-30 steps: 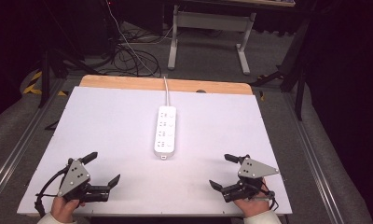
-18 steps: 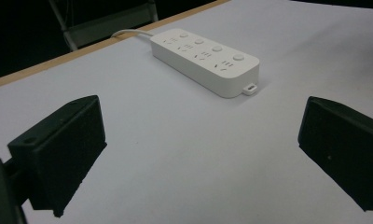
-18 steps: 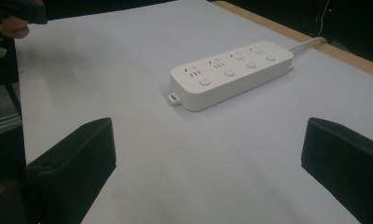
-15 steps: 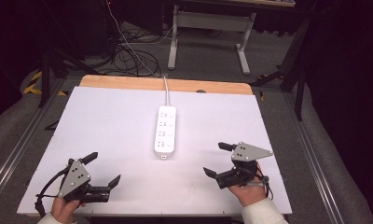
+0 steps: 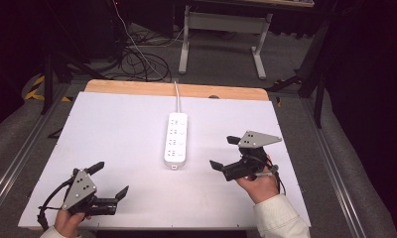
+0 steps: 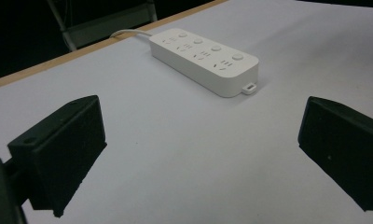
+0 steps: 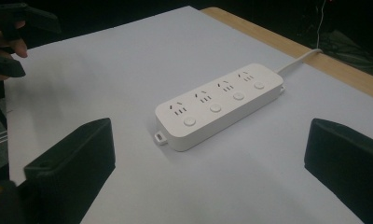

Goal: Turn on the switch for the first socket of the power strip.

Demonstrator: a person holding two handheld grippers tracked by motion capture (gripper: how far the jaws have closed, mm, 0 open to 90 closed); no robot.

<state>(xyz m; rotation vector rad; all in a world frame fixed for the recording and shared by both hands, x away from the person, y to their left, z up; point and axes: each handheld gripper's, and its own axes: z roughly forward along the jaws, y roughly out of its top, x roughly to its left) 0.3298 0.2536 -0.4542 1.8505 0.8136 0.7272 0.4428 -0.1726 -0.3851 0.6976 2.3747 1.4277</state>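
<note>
High view: one white power strip [image 5: 176, 140] was seen lying flat at mid-table on the white sheet [image 5: 112, 129], its single cord [image 5: 176, 89] running off the far edge. Four sockets and four round buttons were counted on it. Two grippers were held low; the right gripper [image 5: 225, 152] just beside the strip, the left gripper [image 5: 108, 180] well apart. Both pairs of jaws were spread wide and nothing was held, the strip lying ahead of each pair, beyond the tips

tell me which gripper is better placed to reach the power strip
Right, probably. The right gripper sits open just beside the power strip, jaws aimed at it. The left gripper, also open, is back near the table's near edge, farther away.
</note>
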